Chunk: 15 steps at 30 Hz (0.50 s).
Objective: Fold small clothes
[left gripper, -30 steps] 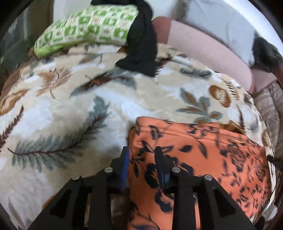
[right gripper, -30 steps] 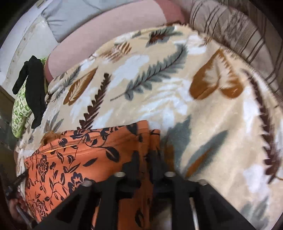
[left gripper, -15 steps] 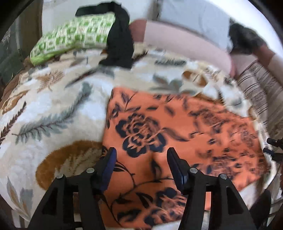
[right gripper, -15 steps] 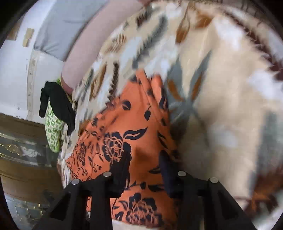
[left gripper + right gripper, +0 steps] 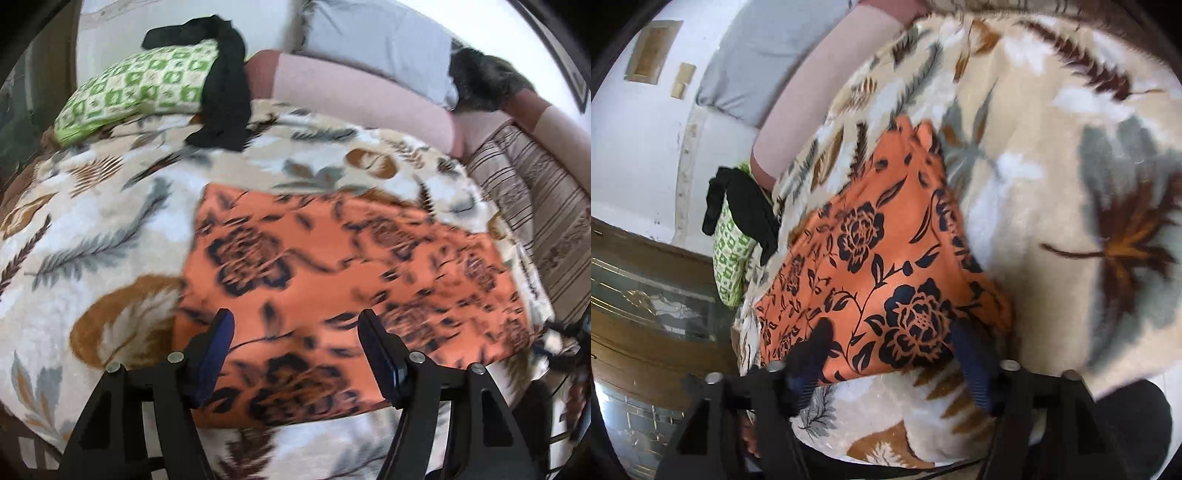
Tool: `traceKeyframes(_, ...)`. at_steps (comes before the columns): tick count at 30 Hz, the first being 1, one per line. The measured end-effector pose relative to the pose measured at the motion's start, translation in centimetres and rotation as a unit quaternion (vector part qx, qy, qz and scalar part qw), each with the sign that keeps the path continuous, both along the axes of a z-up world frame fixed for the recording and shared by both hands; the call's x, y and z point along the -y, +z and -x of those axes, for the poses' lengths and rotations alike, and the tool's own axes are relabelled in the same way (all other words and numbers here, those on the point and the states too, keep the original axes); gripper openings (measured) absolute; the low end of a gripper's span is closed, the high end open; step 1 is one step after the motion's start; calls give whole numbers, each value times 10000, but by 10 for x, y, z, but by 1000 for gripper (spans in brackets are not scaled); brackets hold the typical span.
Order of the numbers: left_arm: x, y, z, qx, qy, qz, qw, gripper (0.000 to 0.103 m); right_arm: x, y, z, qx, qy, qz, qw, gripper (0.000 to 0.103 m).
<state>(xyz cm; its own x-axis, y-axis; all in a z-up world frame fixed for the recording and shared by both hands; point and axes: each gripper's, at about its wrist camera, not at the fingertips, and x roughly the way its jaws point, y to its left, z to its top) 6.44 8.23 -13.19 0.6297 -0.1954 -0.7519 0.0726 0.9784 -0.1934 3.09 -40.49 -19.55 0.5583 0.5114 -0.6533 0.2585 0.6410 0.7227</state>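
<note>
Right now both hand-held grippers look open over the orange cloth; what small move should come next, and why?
Probably lower the left hand-held gripper and right hand-held gripper to pinch the near edge of the orange cloth. It lies flat on the blanket, jaws spread and holding nothing, so another fold seems due.

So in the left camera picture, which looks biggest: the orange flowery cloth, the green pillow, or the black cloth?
As they look in the left wrist view, largest first:
1. orange flowery cloth, though it lies nearest the camera
2. green pillow
3. black cloth, draped over the pillow's end, so partly unsure
</note>
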Motion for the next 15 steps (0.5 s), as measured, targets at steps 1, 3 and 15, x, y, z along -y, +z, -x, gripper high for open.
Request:
traceKeyframes(1,6,2,-4,-1,-37,89,10000,70,4,-7,6,-176,-150,-204,9995,72)
traceKeyframes(3,24,1,-10,-86,-163,202,9996,70,11,-21,13,-439,-403,-772,9952,72)
traceKeyframes(15,96,-33,-51,-471,-511,-166,9974,70,19,-50,0,-238,-1152,-1261,9850,11)
